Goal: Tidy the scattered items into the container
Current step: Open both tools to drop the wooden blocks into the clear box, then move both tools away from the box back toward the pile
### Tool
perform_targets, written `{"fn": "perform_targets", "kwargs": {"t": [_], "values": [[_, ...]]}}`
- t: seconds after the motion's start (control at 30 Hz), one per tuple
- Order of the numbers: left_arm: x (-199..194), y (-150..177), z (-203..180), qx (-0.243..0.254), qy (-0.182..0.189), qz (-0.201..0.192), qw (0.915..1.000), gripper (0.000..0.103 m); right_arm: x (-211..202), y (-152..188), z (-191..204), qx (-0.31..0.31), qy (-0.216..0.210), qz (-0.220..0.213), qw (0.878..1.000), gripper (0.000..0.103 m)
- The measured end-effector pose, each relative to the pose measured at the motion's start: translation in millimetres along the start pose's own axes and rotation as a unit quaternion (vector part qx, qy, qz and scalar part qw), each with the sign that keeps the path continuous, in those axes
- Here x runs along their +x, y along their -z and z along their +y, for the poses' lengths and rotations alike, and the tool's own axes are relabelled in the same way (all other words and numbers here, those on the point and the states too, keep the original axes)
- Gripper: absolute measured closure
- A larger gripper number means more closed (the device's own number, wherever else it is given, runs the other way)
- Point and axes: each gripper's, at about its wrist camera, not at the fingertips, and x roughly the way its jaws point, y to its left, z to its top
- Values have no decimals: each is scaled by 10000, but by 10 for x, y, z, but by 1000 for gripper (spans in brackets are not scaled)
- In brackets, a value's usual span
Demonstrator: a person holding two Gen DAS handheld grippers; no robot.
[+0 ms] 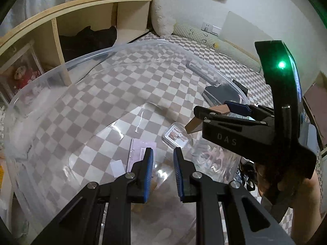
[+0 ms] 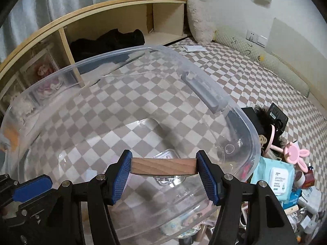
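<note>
A home bedroom. A bed covered by a checkered sheet [image 2: 235,77] fills the scene, with a fluffy cushion [image 2: 199,23] and a long bolster pillow [image 2: 263,59] against the wall. Beside it stand a wooden open shelf [image 2: 114,22], pale curtains [image 2: 85,0], and wall switches [image 2: 256,37].

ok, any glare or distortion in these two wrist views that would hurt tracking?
Left wrist: green LED on the right gripper blooms; specular streaks on the clear plastic bin wall; heavy fisheye bend on the wooden shelf. Right wrist: wooden block sharp between the pads; checkered bedsheet warps seen through the bin; dark vignette in the corners.
</note>
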Motion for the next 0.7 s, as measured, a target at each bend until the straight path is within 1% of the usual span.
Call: {"fn": "perform_targets", "kwargs": {"t": [0.1, 0.17, 0.2, 0.27, 0.3, 0.4, 0.53, 0.63, 0.7], "values": [[-17, 1, 11, 2, -59, -40, 10000, 83, -11, -7, -20, 56, -82, -28, 9999, 39], [-23, 2, 20, 0, -91, -44, 9999, 82, -44, -20, -9, -1, -20, -104, 9999, 39], [-23, 3, 25, -8, -105, -41, 9999, 79, -60, -26, 0, -36, 21, -139, 9999, 39], [-43, 4, 34, -34, -139, -74, 9999, 54, -101, -39, 22, -130, 122, -211, 9996, 38], [-63, 5, 36, -45, -154, -120, 9998, 51, -125, -46, 28, -167, 151, -242, 9995, 38], [-121, 16, 33, -7, -208, -199, 9996, 50, -171, -51, 6, -151, 137, -274, 9994, 38], [-150, 39, 29, 4, -201, -183, 9996, 49, -250, -39, -52, -58, 90, -272, 9996, 38], [-174, 52, 7, 41, -221, -207, 9995, 39, -314, -20, -106, 36, 40, -266, 9996, 38], [-193, 57, -20, 86, -274, -251, 9993, 36, -358, -4, -142, 99, 8, -262, 9996, 38]]}}
